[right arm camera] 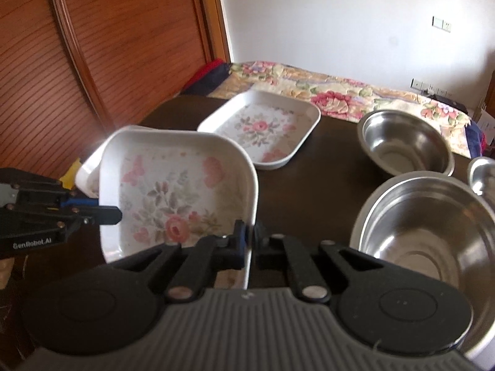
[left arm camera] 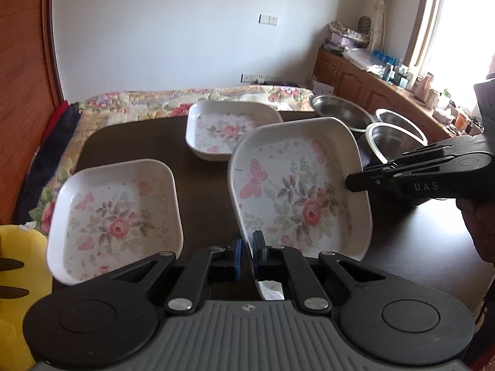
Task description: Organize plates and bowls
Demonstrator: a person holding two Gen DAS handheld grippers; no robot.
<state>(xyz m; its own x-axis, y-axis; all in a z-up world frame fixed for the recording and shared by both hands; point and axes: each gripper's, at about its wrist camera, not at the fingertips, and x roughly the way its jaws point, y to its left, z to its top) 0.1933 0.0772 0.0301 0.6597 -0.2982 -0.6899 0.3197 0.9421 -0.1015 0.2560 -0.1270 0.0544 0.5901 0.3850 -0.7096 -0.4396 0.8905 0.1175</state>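
A white square plate with a rose and butterfly print (left arm camera: 297, 198) (right arm camera: 176, 194) hangs tilted above the dark table (left arm camera: 204, 185), held from two sides. My left gripper (left arm camera: 247, 247) (right arm camera: 115, 215) is shut on its near-left rim. My right gripper (right arm camera: 251, 237) (left arm camera: 348, 182) is shut on the opposite rim. Two matching plates rest on the table: one at the near left (left arm camera: 117, 216), partly hidden behind the held plate in the right wrist view (right arm camera: 88, 173), and one farther back (left arm camera: 229, 130) (right arm camera: 263, 130). Three steel bowls (right arm camera: 405, 145) (right arm camera: 423, 225) (right arm camera: 482, 173) stand on the right.
A bed with a floral quilt (right arm camera: 334, 92) borders the table's far edge. A reddish wooden slatted door (right arm camera: 77, 61) rises on the left. A yellow object (left arm camera: 18, 262) lies off the table's near-left corner. Wooden cabinets with clutter (left arm camera: 371, 77) run along the window.
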